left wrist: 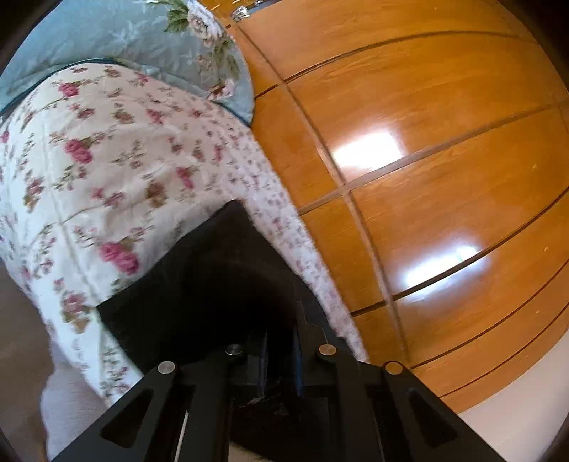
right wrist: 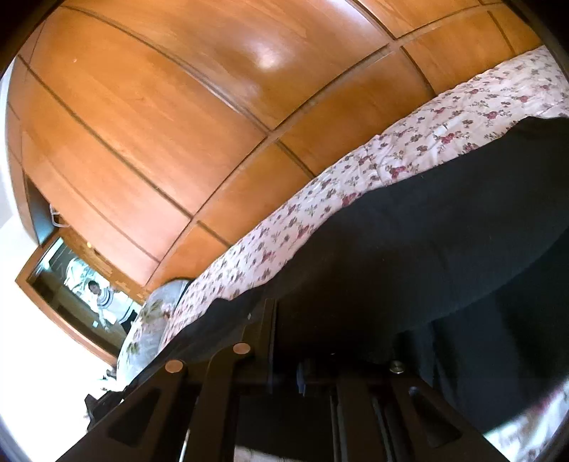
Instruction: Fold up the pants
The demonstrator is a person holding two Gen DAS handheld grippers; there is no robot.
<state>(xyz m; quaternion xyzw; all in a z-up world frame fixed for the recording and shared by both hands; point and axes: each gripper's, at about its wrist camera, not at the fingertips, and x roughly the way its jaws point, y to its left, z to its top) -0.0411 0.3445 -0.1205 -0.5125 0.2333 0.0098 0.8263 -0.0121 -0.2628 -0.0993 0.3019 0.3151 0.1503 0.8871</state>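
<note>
Nearest in the left wrist view, the left gripper (left wrist: 281, 341) has its fingers pressed close together on a fold of the black pants (left wrist: 199, 284), which lie on the floral quilt (left wrist: 117, 167). In the right wrist view the right gripper (right wrist: 284, 359) is buried in the same dark cloth (right wrist: 426, 231); its fingers look drawn in on it, though the tips are hidden. Farther off lie a blue-grey pillow (left wrist: 117, 32) and the wooden wardrobe (left wrist: 426, 142)

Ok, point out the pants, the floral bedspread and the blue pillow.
pants (right wrist: 444, 231): right wrist view, broad dark panel.
floral bedspread (left wrist: 124, 170): left wrist view, quilted top.
blue pillow (left wrist: 117, 32): left wrist view, plain middle.
</note>
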